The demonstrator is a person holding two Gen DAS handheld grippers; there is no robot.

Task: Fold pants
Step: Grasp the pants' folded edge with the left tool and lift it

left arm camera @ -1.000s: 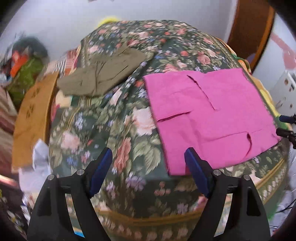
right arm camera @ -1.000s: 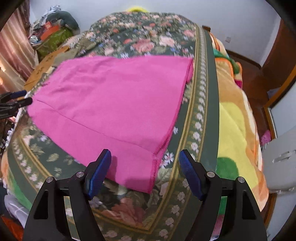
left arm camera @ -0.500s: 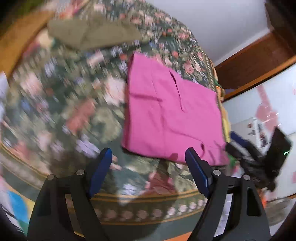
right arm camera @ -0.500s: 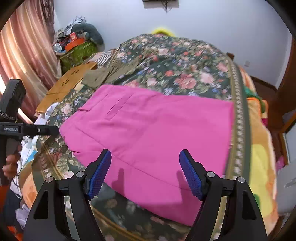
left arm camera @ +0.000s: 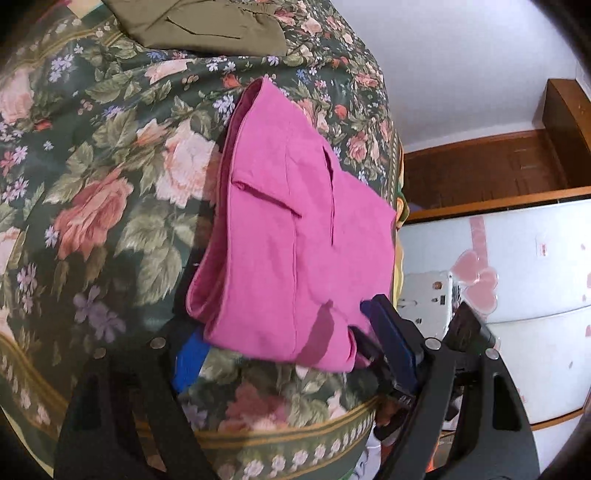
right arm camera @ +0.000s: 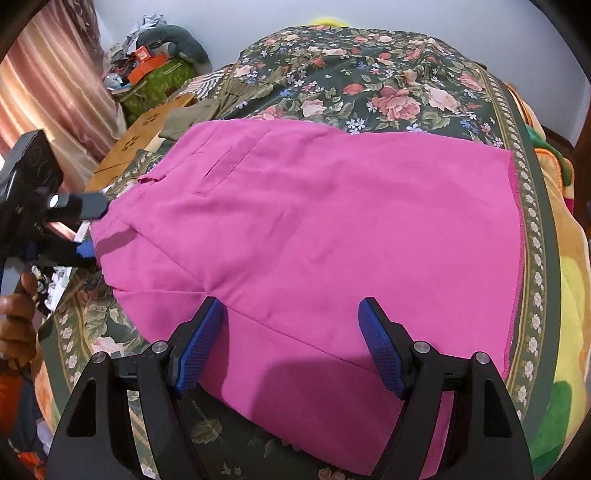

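Two grippers, both with jaws spread. Left gripper (left arm camera: 291, 350) straddles the waistband corner of the pink pants (right arm camera: 314, 229), fabric between its pads, not yet pinched. Right gripper (right arm camera: 291, 347) hovers over the near edge, holding nothing. Pants lie flat on the floral bedspread (right arm camera: 369, 74), beside an olive garment (left arm camera: 207, 26). Risk: pinching only the top layer, so the fold drags unevenly or bunches.

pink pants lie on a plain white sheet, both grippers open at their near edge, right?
Not quite: the pink pants lie on a dark floral bedspread, not a plain white sheet, as the right wrist view shows. The left gripper and right gripper are open at the edge.
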